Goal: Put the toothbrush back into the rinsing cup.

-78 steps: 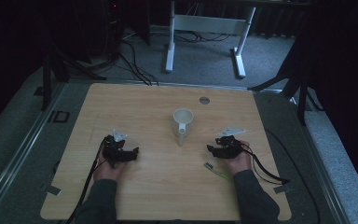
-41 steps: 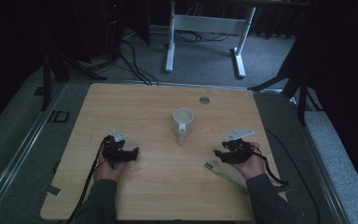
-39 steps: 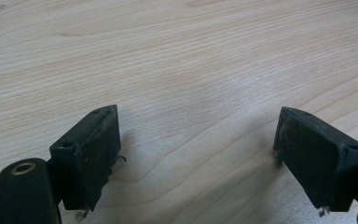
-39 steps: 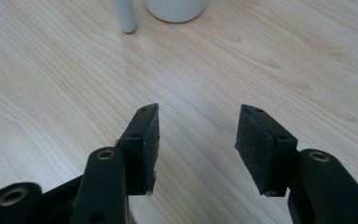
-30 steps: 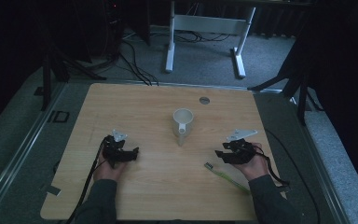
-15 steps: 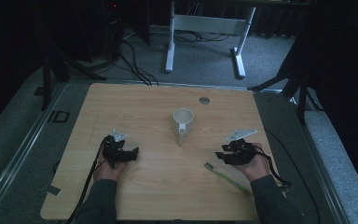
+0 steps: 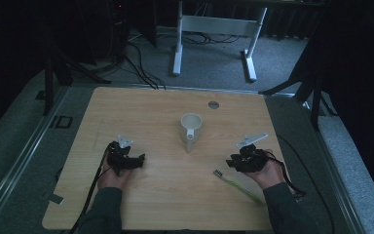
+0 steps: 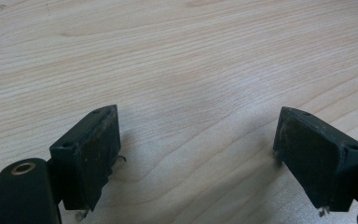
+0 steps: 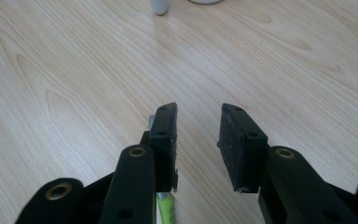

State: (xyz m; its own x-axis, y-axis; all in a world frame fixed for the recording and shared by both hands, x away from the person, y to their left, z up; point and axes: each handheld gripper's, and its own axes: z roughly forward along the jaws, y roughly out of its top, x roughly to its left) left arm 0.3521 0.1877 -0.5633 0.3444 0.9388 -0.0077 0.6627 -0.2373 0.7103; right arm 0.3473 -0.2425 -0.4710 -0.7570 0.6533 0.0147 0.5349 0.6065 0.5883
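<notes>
A white mug (image 7: 191,127) stands mid-table, its handle toward the near side; its base shows at the top of the right gripper view (image 9: 205,1). A green-handled toothbrush (image 7: 236,184) lies flat near the right front. My right gripper (image 7: 231,163) rests just behind the brush head. Its jaws (image 9: 198,140) have just been closing and stand narrowly apart, with bare wood between the pads. The toothbrush (image 9: 164,210) runs under its left-hand jaw. My left gripper (image 7: 139,161) rests on the table's left side, its jaws (image 8: 198,154) wide open over bare wood.
A small grey disc (image 7: 214,104) is set into the wooden table (image 7: 146,112) behind the mug. White desk legs (image 7: 177,44) and cables lie on the floor beyond the far edge. Cables trail from both grippers toward the near edge.
The right hand shifted slightly right and toward the near edge beside the toothbrush, then held still. The left hand has not moved.
</notes>
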